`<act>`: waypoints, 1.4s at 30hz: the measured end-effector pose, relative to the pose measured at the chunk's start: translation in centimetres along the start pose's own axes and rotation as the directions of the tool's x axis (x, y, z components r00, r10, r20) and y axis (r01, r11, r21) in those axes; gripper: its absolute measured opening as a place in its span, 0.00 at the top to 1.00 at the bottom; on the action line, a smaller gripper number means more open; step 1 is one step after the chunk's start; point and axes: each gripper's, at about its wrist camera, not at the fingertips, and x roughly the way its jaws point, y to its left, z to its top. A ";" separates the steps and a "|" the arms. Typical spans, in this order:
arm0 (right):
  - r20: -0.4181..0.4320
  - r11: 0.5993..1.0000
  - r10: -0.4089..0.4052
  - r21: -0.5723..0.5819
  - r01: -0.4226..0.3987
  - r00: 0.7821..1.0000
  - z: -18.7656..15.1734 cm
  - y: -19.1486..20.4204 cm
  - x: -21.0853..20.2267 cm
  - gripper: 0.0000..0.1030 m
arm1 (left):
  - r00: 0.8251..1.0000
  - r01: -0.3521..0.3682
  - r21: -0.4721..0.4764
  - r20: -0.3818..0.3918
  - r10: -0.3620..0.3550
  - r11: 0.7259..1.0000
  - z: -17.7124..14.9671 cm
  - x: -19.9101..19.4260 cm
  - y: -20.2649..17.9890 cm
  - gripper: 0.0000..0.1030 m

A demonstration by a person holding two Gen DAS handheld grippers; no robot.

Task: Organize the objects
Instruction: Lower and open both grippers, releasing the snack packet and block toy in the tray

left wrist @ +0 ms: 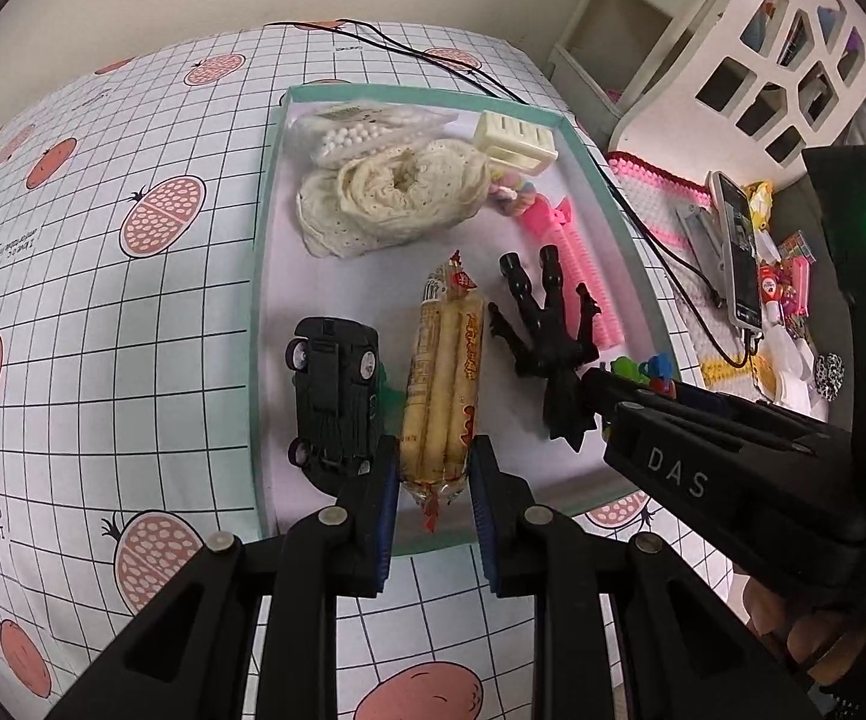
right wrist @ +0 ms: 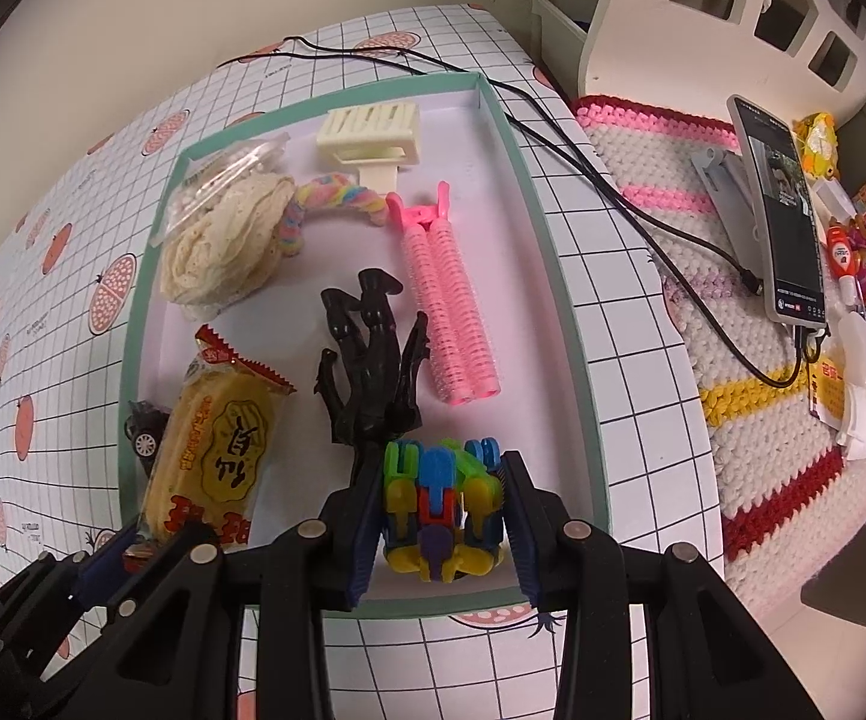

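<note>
— Lying inside the shallow teal-rimmed cardboard tray (left wrist: 261, 276), a yellow plastic-wrapped snack pack (left wrist: 445, 384) is seen clamped at its near end by the left gripper (left wrist: 433, 468), both blue pads pressed to the wrapper.

— And the right gripper (right wrist: 443, 516)?

— It is noted clenched on a multicoloured plastic block toy (right wrist: 442, 510), held at the tray's near edge. Whether the toy rests on the tray floor cannot be told.

— What else is recorded in the tray?

— A black toy car (left wrist: 333, 396) is lodged on its side just left of the snack pack, touching the left finger. A black plastic figure (right wrist: 372, 372) is laid between snack pack and pink ribbed hair-roller clip (right wrist: 451, 306). At the far end a cream lace cloth bundle (left wrist: 390, 204), a clear bag of white beads (left wrist: 354, 132), a cream slotted plastic clip (right wrist: 372, 132) and a pastel twisted rope (right wrist: 336, 192) are gathered.

— Surroundings?

— The tray is set on a grid-patterned tablecloth with pomegranate prints (left wrist: 102, 312); black cables (right wrist: 613, 192) are run past its right side.
</note>
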 end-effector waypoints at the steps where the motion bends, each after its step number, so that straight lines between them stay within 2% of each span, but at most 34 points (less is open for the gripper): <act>1: 0.000 1.000 0.001 0.001 -0.001 1.000 0.0 0.0 0.0 0.61 | 1.000 0.003 -0.001 0.000 -0.003 1.000 0.0 0.0 0.1 0.77; 6: 0.001 1.000 0.001 0.004 -0.001 1.000 0.0 0.1 0.0 0.60 | 1.000 0.019 0.009 0.011 -0.019 1.000 0.1 -0.4 0.5 0.75; 9: 0.006 1.000 -0.002 0.008 0.002 1.000 0.1 0.1 -0.1 0.59 | 1.000 0.018 0.021 0.025 -0.019 1.000 0.1 -0.6 0.6 0.67; 11: 0.016 1.000 -0.006 0.010 0.006 1.000 0.1 0.0 -0.2 0.57 | 0.999 0.014 0.029 0.035 -0.015 0.999 0.1 -0.8 0.7 0.67; 24: 0.070 1.000 -0.007 0.011 0.006 0.997 0.3 0.7 -1.4 0.57 | 0.994 0.036 0.008 0.107 -0.037 0.999 0.9 -2.3 2.0 0.66; 27: 0.074 1.000 -0.004 0.007 0.004 0.997 0.3 1.1 -1.4 0.57 | 0.992 0.031 -0.019 0.119 -0.028 0.999 1.1 -2.7 2.8 0.58; 36: 0.079 1.000 0.000 -0.031 0.002 0.997 0.1 2.4 -1.3 0.56 | 0.991 -0.016 -0.077 0.129 0.026 0.997 1.6 -3.3 5.5 0.57; 38: 0.078 0.999 -0.001 -0.040 0.004 0.997 0.1 2.7 -1.2 0.49 | 0.991 -0.018 -0.090 0.127 0.029 0.996 1.6 -3.3 6.1 0.57; 42: 0.083 0.998 -0.008 -0.062 0.013 0.997 0.1 3.5 -1.1 0.41 | 0.991 -0.034 -0.118 0.126 0.049 0.992 1.6 -3.3 7.2 0.56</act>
